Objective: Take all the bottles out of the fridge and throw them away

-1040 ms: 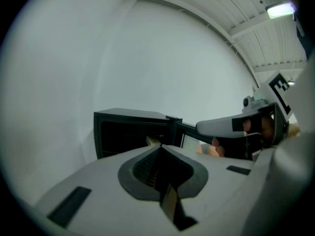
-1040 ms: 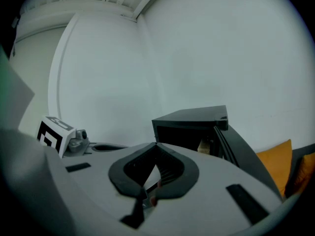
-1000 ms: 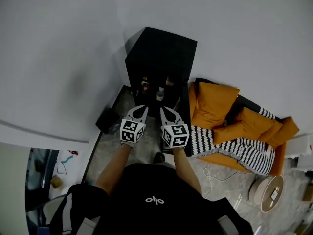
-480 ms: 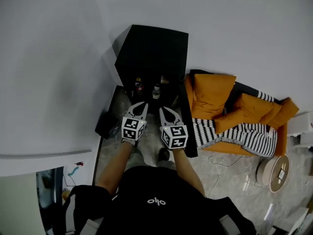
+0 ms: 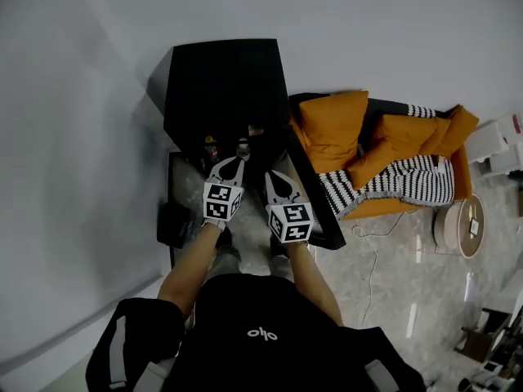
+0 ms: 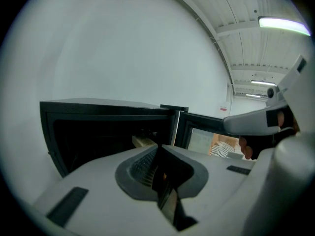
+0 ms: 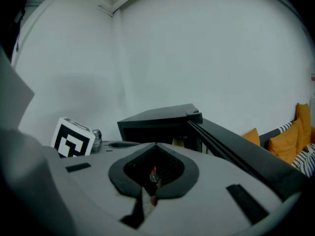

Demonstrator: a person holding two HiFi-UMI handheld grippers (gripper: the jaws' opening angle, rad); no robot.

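Fridge: the black fridge (image 5: 222, 80) is standing against the wall, its door (image 5: 317, 207) hanging open.
Bottles: one bottle (image 5: 211, 145) and a second bottle (image 5: 243, 148) are sitting inside the fridge, near its front.
Left gripper (image 5: 236, 161): pointing into the fridge opening, jaws pressing together, holding nothing.
Right gripper (image 5: 272, 176): hanging just in front of the fridge, beside its door, jaws pressing together, holding nothing.
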